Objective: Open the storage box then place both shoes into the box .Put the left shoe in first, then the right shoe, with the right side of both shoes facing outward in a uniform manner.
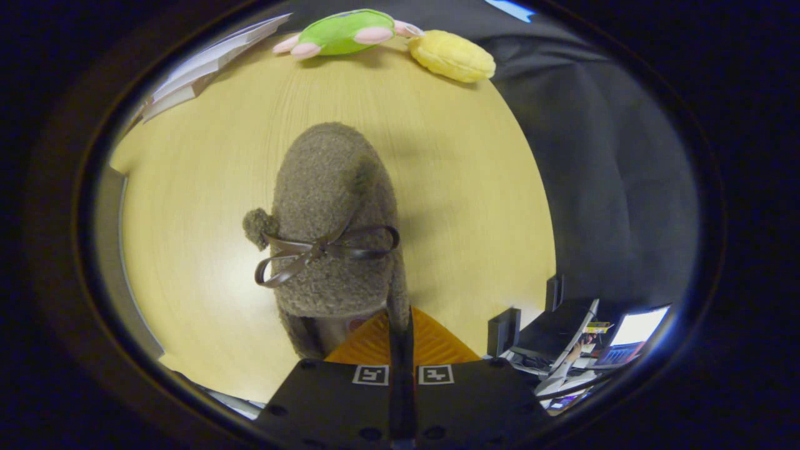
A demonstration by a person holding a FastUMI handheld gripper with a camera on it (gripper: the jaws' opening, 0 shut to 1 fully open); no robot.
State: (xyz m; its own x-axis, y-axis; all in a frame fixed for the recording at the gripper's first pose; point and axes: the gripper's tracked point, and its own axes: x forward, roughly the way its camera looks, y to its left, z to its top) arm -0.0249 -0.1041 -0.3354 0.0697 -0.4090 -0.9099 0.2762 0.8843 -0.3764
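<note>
Fuzzy grey-brown fleece covers the shoe [334, 219], a slipper-like piece with a dark ribbon bow [322, 250] tied across its top and a small pompom [259, 226] at its nine o'clock side. In the gripper view it hangs just ahead of the hand-held gripper [400, 325], toe pointing toward twelve o'clock, seemingly lifted above the pale wooden bench [462, 187] rather than resting on it, though the height cannot be judged. The fingers are pressed nearly together, and a thin strip of the shoe's collar at its heel end runs down into the narrow gap between them, so the hand-held gripper is clenched on the shoe's rim.

Beyond the shoe, at the far twelve o'clock edge of the bench, lie a green plush toy [344, 32] and a yellow plush toy [453, 56], touching each other. At about ten o'clock sits a pale flat-panelled object [200, 65], possibly part of the storage box; that cannot be told. At four o'clock, off the bench, stands a cluttered desk with lit screens [631, 334].

Judging from this, the step in hand is carrying a shoe toward the box. Whether it is the left or the right shoe is not readable. To do it well, the pinch on the soft collar should stay firm, since fleece compresses and may slip; the shoe should travel level, then be turned so its right side faces outward before lowering.
</note>
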